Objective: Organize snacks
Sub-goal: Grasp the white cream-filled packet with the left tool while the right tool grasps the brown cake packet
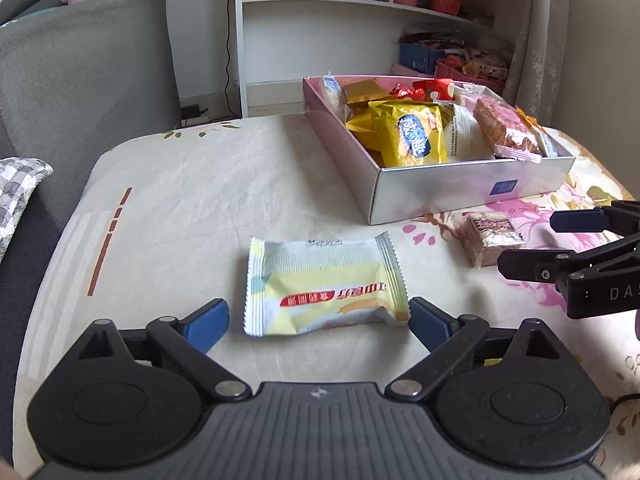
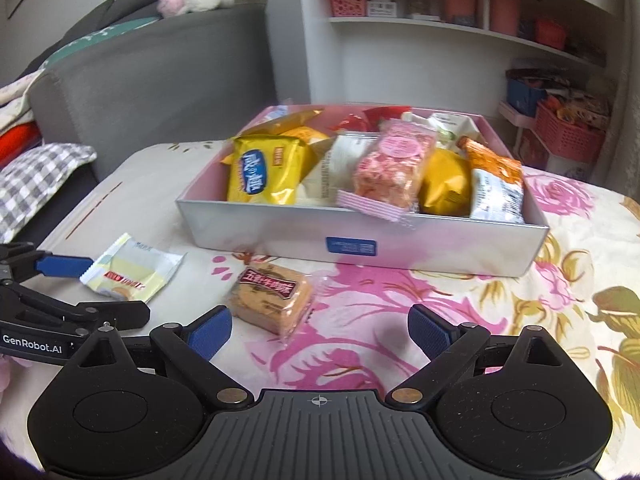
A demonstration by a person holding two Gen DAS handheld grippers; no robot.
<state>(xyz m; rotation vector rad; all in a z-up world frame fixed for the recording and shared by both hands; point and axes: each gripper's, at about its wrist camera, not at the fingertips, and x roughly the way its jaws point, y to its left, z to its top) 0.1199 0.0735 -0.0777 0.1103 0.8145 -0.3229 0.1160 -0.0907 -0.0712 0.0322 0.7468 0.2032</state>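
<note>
A pale yellow and white snack packet [image 1: 324, 284] lies flat on the tablecloth between the fingers of my left gripper [image 1: 318, 312], which is open; its right pad is at the packet's corner, its left pad stands clear. A brown cake packet [image 2: 272, 296] lies just ahead of the left finger of my right gripper [image 2: 320, 326], open with nothing between its fingers. Behind both stands a silver-walled box [image 2: 280, 236] filled with several snack packets. The right wrist view also has the pale packet [image 2: 132, 270] and the left gripper [image 2: 92, 290] at far left.
A flowered cloth covers the table [image 2: 500, 320]. A grey sofa [image 1: 80, 80] with a checked cushion [image 1: 20, 192] borders the table's left and far side. A white shelf unit [image 1: 360, 4] with baskets stands behind the box.
</note>
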